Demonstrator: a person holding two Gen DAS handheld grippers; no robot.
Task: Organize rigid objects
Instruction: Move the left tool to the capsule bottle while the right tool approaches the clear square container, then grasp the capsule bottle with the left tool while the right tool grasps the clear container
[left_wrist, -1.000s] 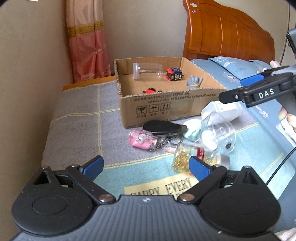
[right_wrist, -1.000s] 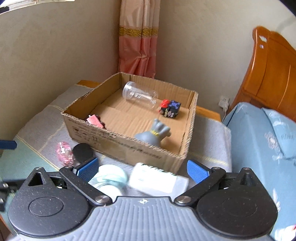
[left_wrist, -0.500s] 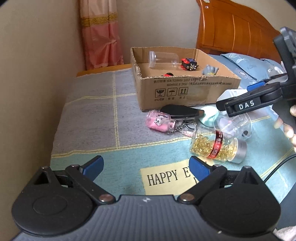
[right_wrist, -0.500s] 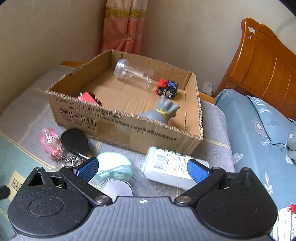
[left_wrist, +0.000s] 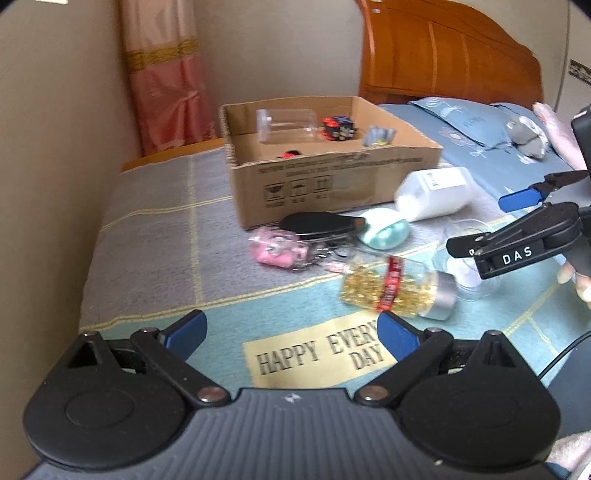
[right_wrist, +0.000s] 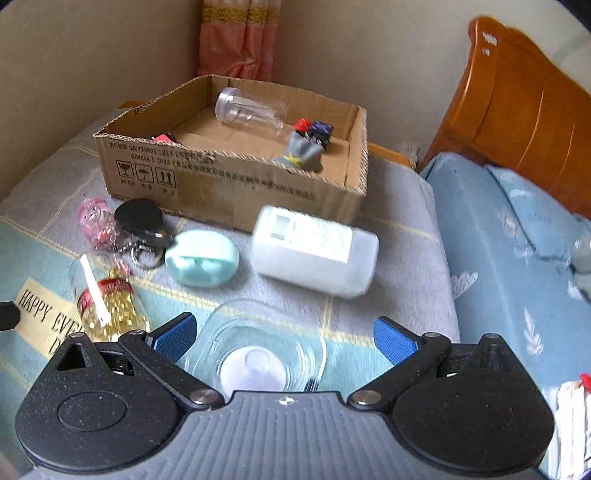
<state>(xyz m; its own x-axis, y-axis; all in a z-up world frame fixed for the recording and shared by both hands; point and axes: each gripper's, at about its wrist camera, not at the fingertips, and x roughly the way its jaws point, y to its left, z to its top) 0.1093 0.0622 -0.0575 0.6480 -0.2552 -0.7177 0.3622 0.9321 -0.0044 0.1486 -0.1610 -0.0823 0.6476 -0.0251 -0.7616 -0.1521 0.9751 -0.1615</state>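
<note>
Newly between right tongs: clear jar.

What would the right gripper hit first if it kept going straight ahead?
Most likely the clear plastic container, lying between the open right gripper. Beyond it lies the white bottle, though depth is uncertain.

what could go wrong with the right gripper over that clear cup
1. The clear cup lies on its side between the open right gripper's fingers; being smooth and round, it may slip or roll when pinched.
2. The pill jar lies close beside it and could get knocked.
3. The soft blanket may let the cup sink or tilt under pressure.
</note>
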